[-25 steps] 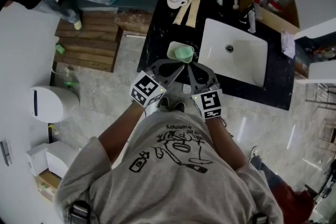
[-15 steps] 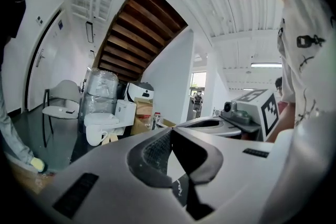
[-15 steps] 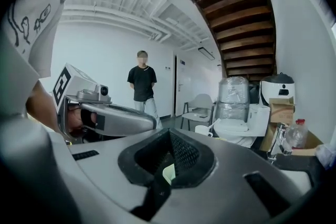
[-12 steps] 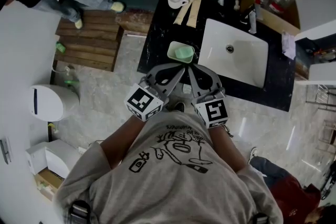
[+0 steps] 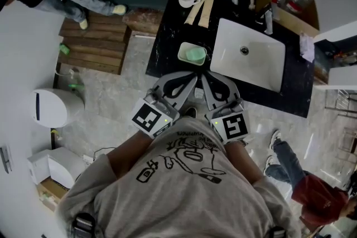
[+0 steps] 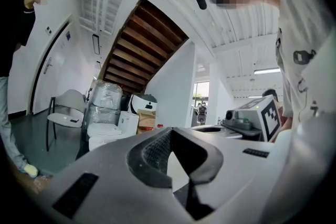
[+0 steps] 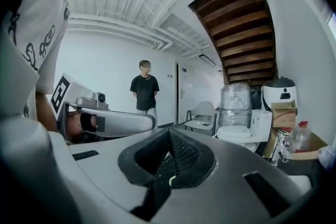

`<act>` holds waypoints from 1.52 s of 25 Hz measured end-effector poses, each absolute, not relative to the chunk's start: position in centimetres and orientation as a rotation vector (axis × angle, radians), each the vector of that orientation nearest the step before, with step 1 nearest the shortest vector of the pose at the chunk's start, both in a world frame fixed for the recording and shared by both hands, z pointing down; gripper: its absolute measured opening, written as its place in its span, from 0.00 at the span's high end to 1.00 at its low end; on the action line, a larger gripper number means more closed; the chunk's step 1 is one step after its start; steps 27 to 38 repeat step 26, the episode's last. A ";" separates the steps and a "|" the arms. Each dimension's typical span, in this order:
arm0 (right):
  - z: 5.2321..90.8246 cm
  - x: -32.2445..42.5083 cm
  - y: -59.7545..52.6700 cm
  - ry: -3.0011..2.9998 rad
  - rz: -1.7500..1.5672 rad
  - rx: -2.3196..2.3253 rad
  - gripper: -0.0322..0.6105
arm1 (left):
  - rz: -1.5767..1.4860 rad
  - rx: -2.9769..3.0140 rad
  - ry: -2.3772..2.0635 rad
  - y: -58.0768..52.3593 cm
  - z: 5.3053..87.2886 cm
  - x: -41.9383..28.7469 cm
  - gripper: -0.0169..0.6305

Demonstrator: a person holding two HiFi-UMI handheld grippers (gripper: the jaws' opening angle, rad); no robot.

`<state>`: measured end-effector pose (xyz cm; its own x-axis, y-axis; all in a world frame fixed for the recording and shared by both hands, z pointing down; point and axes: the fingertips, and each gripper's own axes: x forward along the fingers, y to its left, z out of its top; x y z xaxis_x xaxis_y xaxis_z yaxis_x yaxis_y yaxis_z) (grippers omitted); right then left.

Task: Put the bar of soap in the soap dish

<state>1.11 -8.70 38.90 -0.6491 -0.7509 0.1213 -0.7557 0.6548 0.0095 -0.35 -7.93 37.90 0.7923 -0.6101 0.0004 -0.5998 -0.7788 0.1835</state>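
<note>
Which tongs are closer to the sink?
Right. The right tongs hover near the sink's front-left corner; the left tongs sit beside them, farther left, just short of the soap dish.

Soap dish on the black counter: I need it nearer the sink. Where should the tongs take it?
Likely take the soap dish by its rim away from the sink, from above: the soap bar sits in the bowl, leaving only the raised rim to pinch.

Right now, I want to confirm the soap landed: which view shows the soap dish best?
The head view: the soap dish sits on the black counter with the green soap inside. Neither gripper view clearly shows it.
</note>
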 end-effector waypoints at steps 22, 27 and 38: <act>35.9 0.6 -6.4 -2.791 0.044 1.268 0.92 | -0.143 2.794 -1.020 -6.7 35.9 -1.1 0.97; 35.9 0.5 -6.2 -2.791 0.048 1.264 0.92 | -0.140 2.795 -1.015 -6.6 35.9 -1.0 0.97; 35.9 0.5 -6.2 -2.791 0.048 1.264 0.92 | -0.140 2.795 -1.015 -6.6 35.9 -1.0 0.97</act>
